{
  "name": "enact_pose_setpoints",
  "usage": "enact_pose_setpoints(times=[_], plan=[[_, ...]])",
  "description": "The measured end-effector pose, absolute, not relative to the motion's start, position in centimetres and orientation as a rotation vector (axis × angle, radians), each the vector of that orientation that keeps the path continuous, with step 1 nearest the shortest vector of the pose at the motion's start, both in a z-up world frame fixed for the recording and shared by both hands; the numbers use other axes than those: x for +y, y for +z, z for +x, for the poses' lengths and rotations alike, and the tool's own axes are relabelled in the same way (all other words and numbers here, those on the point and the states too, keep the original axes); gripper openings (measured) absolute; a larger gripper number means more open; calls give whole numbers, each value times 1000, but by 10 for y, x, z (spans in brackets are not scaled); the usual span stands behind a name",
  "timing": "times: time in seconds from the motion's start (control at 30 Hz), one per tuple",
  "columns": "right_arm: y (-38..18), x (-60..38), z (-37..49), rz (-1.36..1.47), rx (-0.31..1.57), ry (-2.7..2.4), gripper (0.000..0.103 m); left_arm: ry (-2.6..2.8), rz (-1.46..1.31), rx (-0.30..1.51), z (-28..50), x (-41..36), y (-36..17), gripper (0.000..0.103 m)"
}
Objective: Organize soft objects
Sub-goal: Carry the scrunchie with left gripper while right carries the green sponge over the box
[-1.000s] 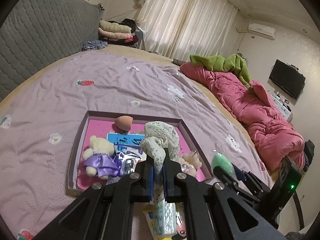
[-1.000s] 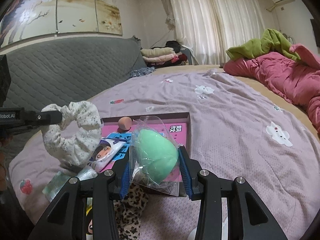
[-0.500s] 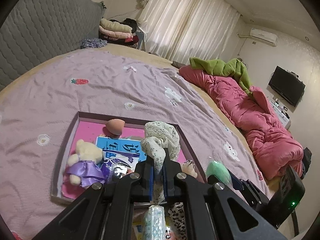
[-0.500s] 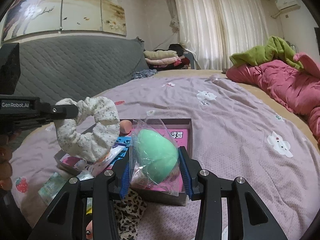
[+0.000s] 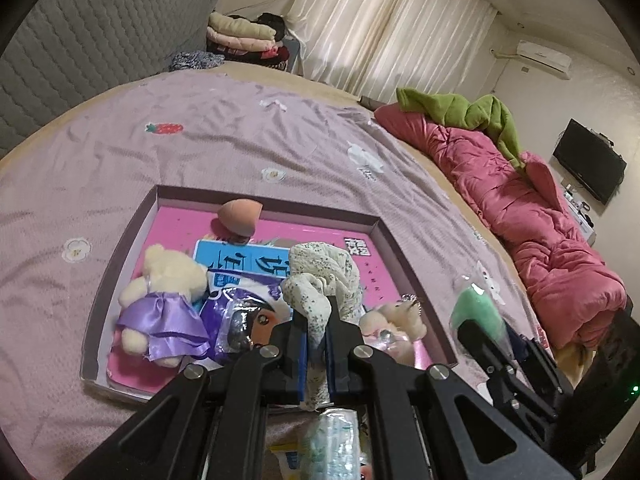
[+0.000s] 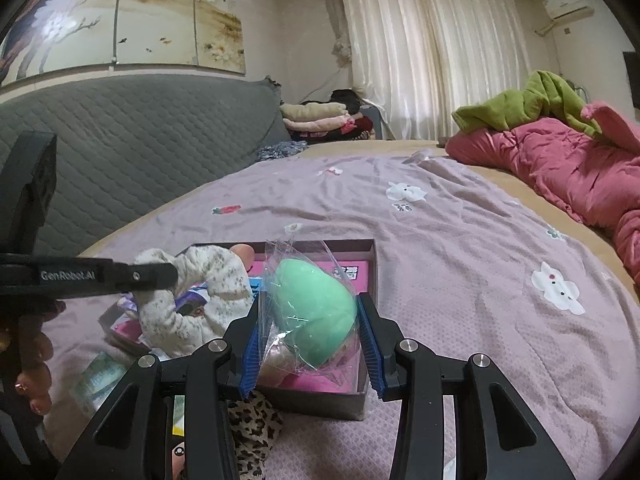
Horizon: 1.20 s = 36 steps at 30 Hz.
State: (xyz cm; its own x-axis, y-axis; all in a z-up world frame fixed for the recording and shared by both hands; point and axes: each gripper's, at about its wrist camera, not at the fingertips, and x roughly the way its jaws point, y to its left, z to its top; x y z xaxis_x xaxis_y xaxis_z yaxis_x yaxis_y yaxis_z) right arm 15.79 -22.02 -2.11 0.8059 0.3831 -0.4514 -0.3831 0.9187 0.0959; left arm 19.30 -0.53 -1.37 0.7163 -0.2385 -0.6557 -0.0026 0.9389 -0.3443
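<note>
My left gripper (image 5: 317,316) is shut on a cream floral scrunchie (image 5: 320,276), which hangs over the near part of a shallow pink-lined box (image 5: 384,240). From the right wrist view the scrunchie (image 6: 196,300) dangles from the left gripper (image 6: 168,276) low over the box (image 6: 370,258). My right gripper (image 6: 310,320) is shut on a green egg-shaped sponge (image 6: 314,312) in clear wrap, at the box's near right corner. In the box lie an orange sponge (image 5: 239,216), a plush bear in a purple dress (image 5: 164,304), a blue packet (image 5: 236,260) and a small plush (image 5: 394,316).
A leopard-print cloth (image 6: 252,428) and a wrapped tissue pack (image 5: 332,436) lie on the lilac bedspread (image 5: 200,140) in front of the box. A pink quilt (image 5: 532,216) with a green blanket (image 5: 472,112) runs along the right. Grey headboard (image 6: 140,148) on the left.
The left gripper has sunk and moved forward with the scrunchie, which now hangs lower over the box. The right gripper with the green sponge has stayed put.
</note>
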Motion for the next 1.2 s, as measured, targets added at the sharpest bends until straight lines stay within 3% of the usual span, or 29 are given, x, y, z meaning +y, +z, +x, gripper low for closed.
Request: enact_pose_setpoints(times=[1.2], plan=[[-47,-198,175,-128,588,387,44,-125,-330,850,191,-2,-35,7]])
